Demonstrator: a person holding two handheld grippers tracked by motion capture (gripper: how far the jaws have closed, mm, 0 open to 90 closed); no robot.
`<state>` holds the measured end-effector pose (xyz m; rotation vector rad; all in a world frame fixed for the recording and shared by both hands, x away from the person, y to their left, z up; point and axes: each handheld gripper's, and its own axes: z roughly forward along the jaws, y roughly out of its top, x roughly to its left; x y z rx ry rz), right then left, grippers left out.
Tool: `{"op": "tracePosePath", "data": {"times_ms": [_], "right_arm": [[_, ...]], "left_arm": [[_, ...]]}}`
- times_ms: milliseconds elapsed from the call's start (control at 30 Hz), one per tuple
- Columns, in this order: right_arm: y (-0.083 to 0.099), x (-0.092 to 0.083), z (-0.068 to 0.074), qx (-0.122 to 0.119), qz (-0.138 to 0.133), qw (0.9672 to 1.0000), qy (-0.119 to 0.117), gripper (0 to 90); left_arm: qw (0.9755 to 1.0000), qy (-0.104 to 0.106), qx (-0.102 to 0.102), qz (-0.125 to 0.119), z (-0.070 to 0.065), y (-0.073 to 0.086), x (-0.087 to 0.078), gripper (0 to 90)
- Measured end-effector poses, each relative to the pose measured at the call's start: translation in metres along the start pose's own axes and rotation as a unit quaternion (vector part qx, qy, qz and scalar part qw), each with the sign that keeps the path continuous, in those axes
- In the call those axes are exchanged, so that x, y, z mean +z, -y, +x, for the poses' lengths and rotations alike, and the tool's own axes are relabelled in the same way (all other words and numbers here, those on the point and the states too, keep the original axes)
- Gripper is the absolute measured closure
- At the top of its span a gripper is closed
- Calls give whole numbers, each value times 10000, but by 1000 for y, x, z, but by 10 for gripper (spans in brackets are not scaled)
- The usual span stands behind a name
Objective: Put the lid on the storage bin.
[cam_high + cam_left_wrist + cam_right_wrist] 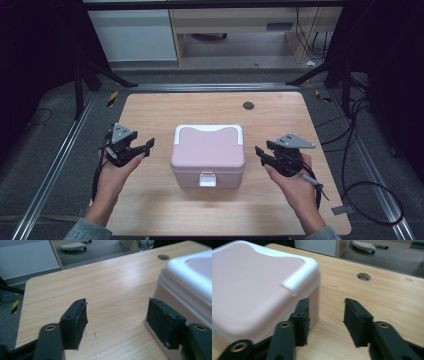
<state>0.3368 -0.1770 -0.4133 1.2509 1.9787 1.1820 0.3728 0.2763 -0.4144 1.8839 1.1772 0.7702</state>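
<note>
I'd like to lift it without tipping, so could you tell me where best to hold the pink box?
Probably take the pink box by its two short side walls, left gripper and right gripper closing in from opposite sides: they flank it with jaws open, and the walls look flat.

Both forearms come in from the bottom of the high view, angled slightly outward, each hand wrapped around a gripper held low and pointing inward toward the other. The left gripper (148,145) has its jaws parted with nothing between the pads, as its own view (116,322) confirms. The right gripper (259,152) likewise stands open and empty-jawed in its own view (325,320).
</note>
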Motion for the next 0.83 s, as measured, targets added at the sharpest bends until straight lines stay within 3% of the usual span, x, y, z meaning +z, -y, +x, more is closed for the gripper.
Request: {"op": "tracePosePath", "data": {"times_ms": [100,167,300,500,633,767,833], "right_arm": [[9,8,-14,119,83,9998,119,326],[17,18,-25,136,253,9991,310,226],[35,41,-45,377,542,9970,395,106],[59,71,-61,522,1020,9894,893,100],[72,81,-70,804,945,9881,912,100],[78,86,-72,728,1060,9873,936,96],[81,89,-72,765,1143,9854,1003,104]], "left_arm": [[9994,-199,118,242,2,11,9,146],[9989,-218,110,394,4,21,16,106],[9973,-202,80,708,11,45,32,45],[9939,-153,-233,1065,24,77,49,50],[9923,-209,-342,1170,30,87,52,50],[9905,-280,-219,1329,30,97,56,50],[9916,-219,-261,1247,29,99,56,41]]}}
